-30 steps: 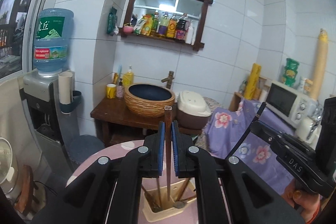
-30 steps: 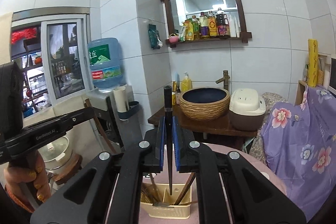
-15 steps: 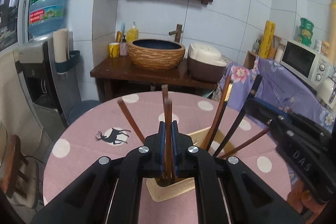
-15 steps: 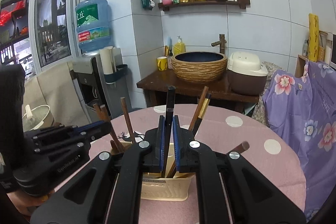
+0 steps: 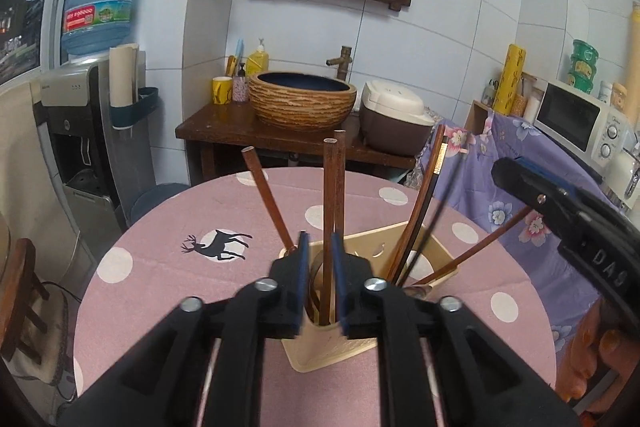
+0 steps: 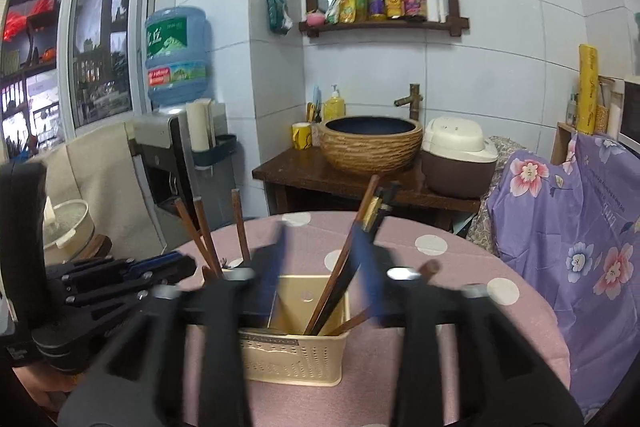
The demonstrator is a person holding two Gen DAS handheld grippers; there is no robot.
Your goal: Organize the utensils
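A cream utensil basket [image 5: 400, 259] [image 6: 296, 351] stands on the pink dotted table [image 5: 160, 267] and holds several brown and black chopsticks. My left gripper [image 5: 318, 247] stands over its near corner, jaws slightly parted around two upright brown chopsticks [image 5: 334, 187] that rest in the basket. My right gripper [image 6: 322, 255] is open and blurred above the basket; a black chopstick [image 6: 362, 247] leans in the basket between its fingers. The right gripper also shows at the right of the left wrist view [image 5: 560, 211].
A wooden stand with a woven basin [image 5: 302, 99] and a rice cooker [image 5: 394, 115] is behind the table. A water dispenser [image 5: 92, 99] stands at the left. A purple floral cloth [image 6: 568, 227] and a microwave [image 5: 576, 119] are at the right.
Both grippers have lowered to the basket and their jaws have parted. The brown chopsticks and the black chopstick now stand in the basket, no longer pinched.
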